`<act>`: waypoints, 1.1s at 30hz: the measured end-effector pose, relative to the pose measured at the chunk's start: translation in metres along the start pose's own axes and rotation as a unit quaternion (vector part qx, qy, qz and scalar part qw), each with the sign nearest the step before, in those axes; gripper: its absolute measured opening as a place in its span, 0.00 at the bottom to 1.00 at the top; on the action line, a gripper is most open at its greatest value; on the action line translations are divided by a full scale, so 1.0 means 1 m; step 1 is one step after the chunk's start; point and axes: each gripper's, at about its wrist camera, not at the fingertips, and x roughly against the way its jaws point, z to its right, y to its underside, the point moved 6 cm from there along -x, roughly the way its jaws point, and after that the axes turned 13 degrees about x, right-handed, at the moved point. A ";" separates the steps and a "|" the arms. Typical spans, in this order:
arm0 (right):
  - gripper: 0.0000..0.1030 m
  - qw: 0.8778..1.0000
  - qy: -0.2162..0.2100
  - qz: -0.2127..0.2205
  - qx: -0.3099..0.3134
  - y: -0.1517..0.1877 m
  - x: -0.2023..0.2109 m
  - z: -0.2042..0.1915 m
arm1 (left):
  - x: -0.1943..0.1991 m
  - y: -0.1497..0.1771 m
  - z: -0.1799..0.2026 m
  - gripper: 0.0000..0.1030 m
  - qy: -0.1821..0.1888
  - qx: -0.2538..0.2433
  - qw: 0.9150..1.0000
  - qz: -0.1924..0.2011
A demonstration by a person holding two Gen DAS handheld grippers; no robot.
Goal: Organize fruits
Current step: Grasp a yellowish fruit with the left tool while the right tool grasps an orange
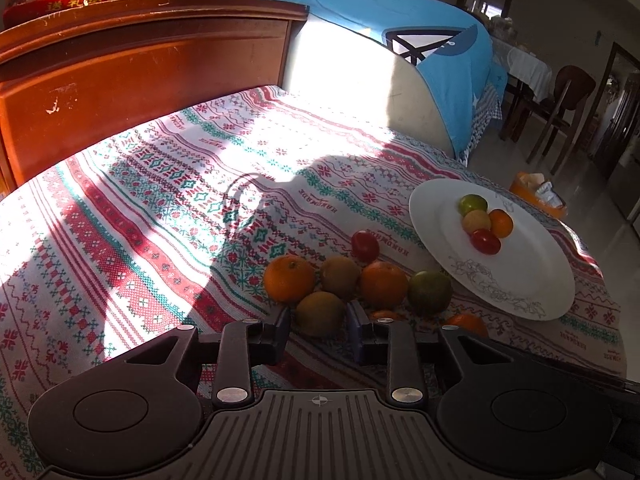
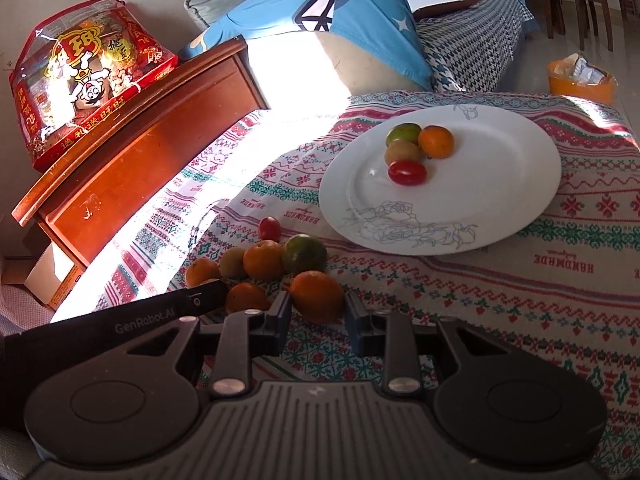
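A white plate [image 1: 532,272] [image 2: 500,184] lies on the patterned tablecloth and holds a green citrus [image 2: 403,134], an orange [image 2: 436,142], a kiwi [image 2: 402,153] and a red tomato [image 2: 407,172]. Beside the plate is a loose pile of several oranges, kiwis, a green citrus [image 1: 430,292] and a tomato [image 1: 365,246]. My left gripper [image 1: 320,316] is open, its fingers on either side of a kiwi [image 1: 320,308] at the near edge of the pile. My right gripper [image 2: 318,302] is open around an orange [image 2: 318,290]. The left gripper's black body [image 2: 120,320] shows in the right wrist view.
A reddish wooden cabinet [image 1: 140,68] stands along the table's far left, with a red snack bag [image 2: 88,80] on top. A blue cushion [image 2: 340,12] lies behind the table. An orange bin [image 2: 580,84] and dark chairs [image 1: 560,112] stand on the floor to the right.
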 end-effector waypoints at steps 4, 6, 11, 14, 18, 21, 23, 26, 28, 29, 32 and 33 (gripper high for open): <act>0.29 1.000 0.001 0.002 0.004 0.000 -0.001 -0.001 | -0.004 0.001 0.001 0.24 0.000 0.004 1.000 0.000; 0.29 1.000 0.000 0.002 0.004 0.001 -0.002 -0.001 | -0.004 0.000 0.001 0.24 -0.001 0.006 1.000 0.003; 0.29 1.000 0.001 0.003 0.006 0.001 -0.001 -0.001 | 0.001 0.001 0.003 0.24 -0.009 -0.001 1.000 0.010; 0.28 1.000 0.001 0.002 0.009 0.001 0.001 -0.002 | 0.008 -0.001 0.003 0.24 -0.011 -0.005 1.000 0.019; 0.28 1.000 0.003 0.003 0.012 0.000 0.006 -0.002 | 0.017 -0.002 0.005 0.24 -0.017 -0.013 0.999 0.027; 0.28 1.000 0.005 0.005 0.016 0.001 0.013 -0.002 | 0.022 -0.001 0.007 0.24 -0.018 -0.016 0.999 0.030; 0.28 1.000 0.006 0.007 0.019 0.001 0.018 -0.003 | 0.026 0.000 0.008 0.24 -0.017 -0.019 0.999 0.031; 0.28 1.000 0.010 0.011 0.023 0.002 0.027 -0.002 | 0.032 0.002 0.012 0.24 -0.011 -0.021 0.999 0.031; 0.28 1.000 0.014 0.013 0.024 0.002 0.032 0.000 | 0.035 0.004 0.014 0.24 -0.009 -0.026 0.999 0.032; 0.28 0.999 0.016 0.014 0.023 0.002 0.035 0.001 | 0.037 0.005 0.015 0.24 -0.008 -0.027 0.999 0.033; 0.28 0.999 0.021 0.020 0.019 0.002 0.044 0.006 | 0.042 0.006 0.019 0.24 -0.004 -0.031 0.999 0.035; 0.28 0.999 0.023 0.023 0.016 0.002 0.047 0.009 | 0.043 0.006 0.020 0.24 -0.003 -0.032 0.999 0.036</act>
